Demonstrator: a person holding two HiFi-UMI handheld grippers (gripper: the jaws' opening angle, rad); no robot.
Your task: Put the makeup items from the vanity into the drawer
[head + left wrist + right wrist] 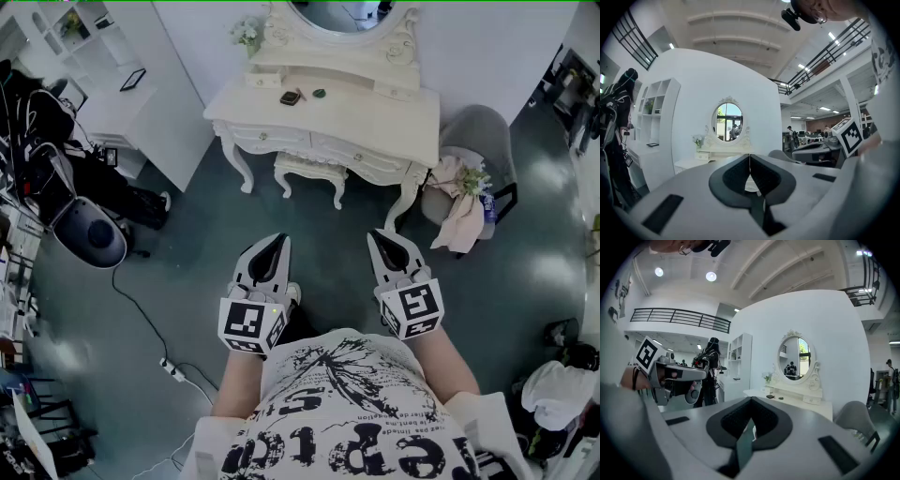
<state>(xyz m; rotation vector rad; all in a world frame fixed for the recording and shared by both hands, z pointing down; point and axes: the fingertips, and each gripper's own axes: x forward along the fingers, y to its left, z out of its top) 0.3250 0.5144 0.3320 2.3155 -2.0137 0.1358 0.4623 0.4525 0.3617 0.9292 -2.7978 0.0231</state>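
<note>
The white vanity (375, 117) with its oval mirror stands across the floor, well ahead of me. On its top lie a dark compact (290, 97), a small stick (300, 93) and a round green item (319, 93). Its front drawers (352, 154) are closed. My left gripper (278, 238) and right gripper (378, 234) are held side by side at waist height, far short of the vanity. Both are shut with nothing between the jaws. In the left gripper view the left gripper (750, 157) points at the vanity (715, 151). In the right gripper view the right gripper (751, 400) does the same, with the compact (770, 396) visible.
A white stool (309, 169) sits under the vanity. Right of it is a grey chair (480, 139) draped with cloth and flowers. A white shelf unit (122, 84) and black equipment (56, 159) stand at left. A cable with a power strip (173, 369) lies on the floor.
</note>
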